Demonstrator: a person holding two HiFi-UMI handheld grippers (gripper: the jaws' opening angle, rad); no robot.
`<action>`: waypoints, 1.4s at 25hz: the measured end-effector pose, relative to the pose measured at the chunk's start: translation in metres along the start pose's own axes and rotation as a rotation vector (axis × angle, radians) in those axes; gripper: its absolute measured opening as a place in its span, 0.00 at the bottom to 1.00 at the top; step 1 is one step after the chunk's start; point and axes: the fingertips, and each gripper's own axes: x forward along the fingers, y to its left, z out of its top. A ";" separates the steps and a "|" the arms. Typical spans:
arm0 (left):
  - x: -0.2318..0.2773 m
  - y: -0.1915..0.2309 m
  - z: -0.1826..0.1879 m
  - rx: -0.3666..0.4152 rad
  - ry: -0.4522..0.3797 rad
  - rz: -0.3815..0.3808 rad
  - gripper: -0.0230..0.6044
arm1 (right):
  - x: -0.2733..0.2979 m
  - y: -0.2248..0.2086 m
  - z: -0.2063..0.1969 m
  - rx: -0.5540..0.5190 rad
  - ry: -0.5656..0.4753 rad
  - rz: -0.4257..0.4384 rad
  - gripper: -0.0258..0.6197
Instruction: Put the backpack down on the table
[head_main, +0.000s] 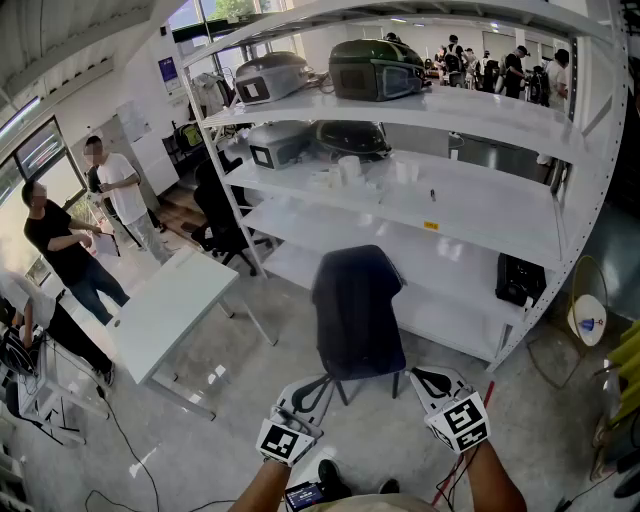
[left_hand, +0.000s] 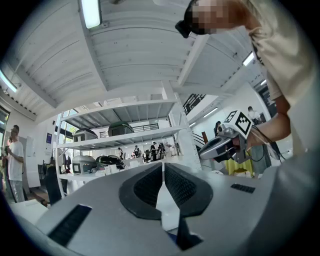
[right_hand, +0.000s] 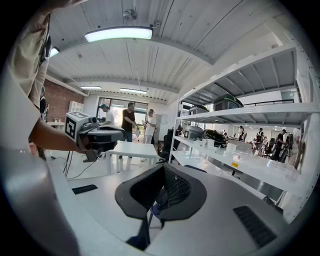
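A dark navy backpack (head_main: 358, 310) stands upright in front of me, on what looks like a thin-legged chair before the white shelving. Both grippers hover side by side just short of its lower edge. My left gripper (head_main: 308, 392) (left_hand: 163, 165) has its jaws together with nothing between the pads. My right gripper (head_main: 428, 380) (right_hand: 163, 167) is also shut and empty; a sliver of blue shows low in its gap. The white table (head_main: 165, 310) (right_hand: 132, 148) stands to the left. Each gripper view shows the other gripper off to the side.
A tall white shelving rack (head_main: 480, 200) fills the space behind the backpack, carrying grey and dark green appliances (head_main: 375, 68) and a black case (head_main: 520, 280). Two people (head_main: 70, 250) stand at the far left beyond the table. Cables run across the floor at lower left.
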 end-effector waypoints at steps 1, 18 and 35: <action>0.000 0.000 0.000 -0.004 0.002 0.000 0.07 | 0.000 0.000 0.000 0.001 0.000 0.000 0.08; -0.006 -0.002 -0.003 -0.013 0.003 0.002 0.07 | -0.002 0.002 -0.001 0.007 -0.010 -0.002 0.08; -0.001 0.005 -0.021 -0.038 0.036 0.029 0.07 | 0.019 -0.003 -0.012 0.057 -0.031 0.051 0.08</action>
